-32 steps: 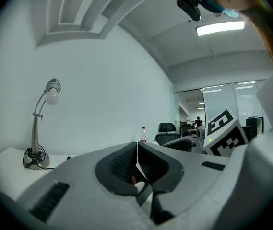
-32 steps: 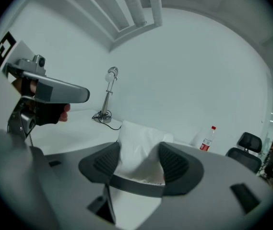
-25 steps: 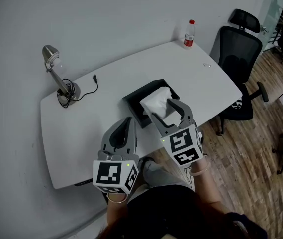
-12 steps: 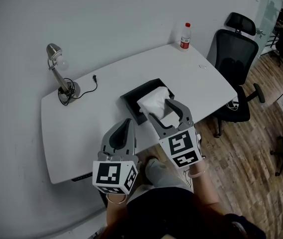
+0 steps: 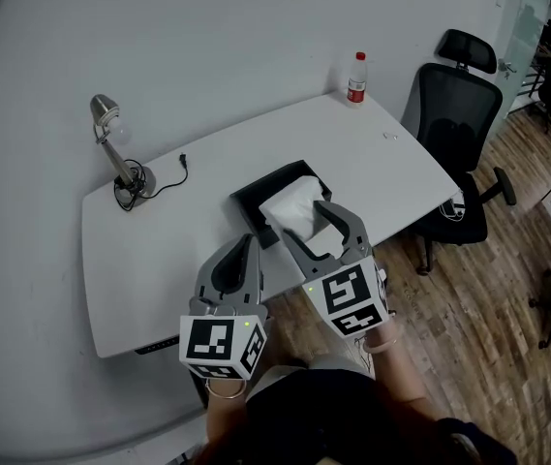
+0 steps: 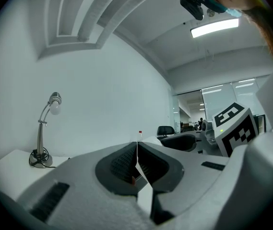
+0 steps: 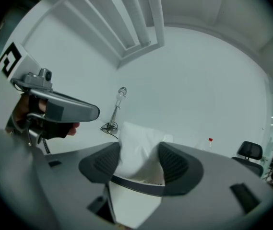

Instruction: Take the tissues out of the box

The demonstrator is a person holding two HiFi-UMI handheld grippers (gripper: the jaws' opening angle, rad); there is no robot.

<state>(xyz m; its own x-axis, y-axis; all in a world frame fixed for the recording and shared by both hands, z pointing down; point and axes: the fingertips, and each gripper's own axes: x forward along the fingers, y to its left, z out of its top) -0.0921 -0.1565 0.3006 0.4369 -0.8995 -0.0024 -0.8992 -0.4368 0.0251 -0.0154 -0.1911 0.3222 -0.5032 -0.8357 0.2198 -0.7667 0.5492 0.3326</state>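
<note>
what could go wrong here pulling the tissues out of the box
1. The right gripper holds the soft tissues only by the sides of the stack. Loose sheets may sag or slip out as it lifts.
2. The left gripper is shut and clear of the box, so nothing holds the box down. If the tissues snag on it, it could drag or tip along with them.

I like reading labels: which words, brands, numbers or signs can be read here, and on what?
None can be read.
Bottle: label too small to read.
Left gripper and right gripper: cubes bear black-and-white square patterns, no letters.
Tissues and box: no print shows.
</note>
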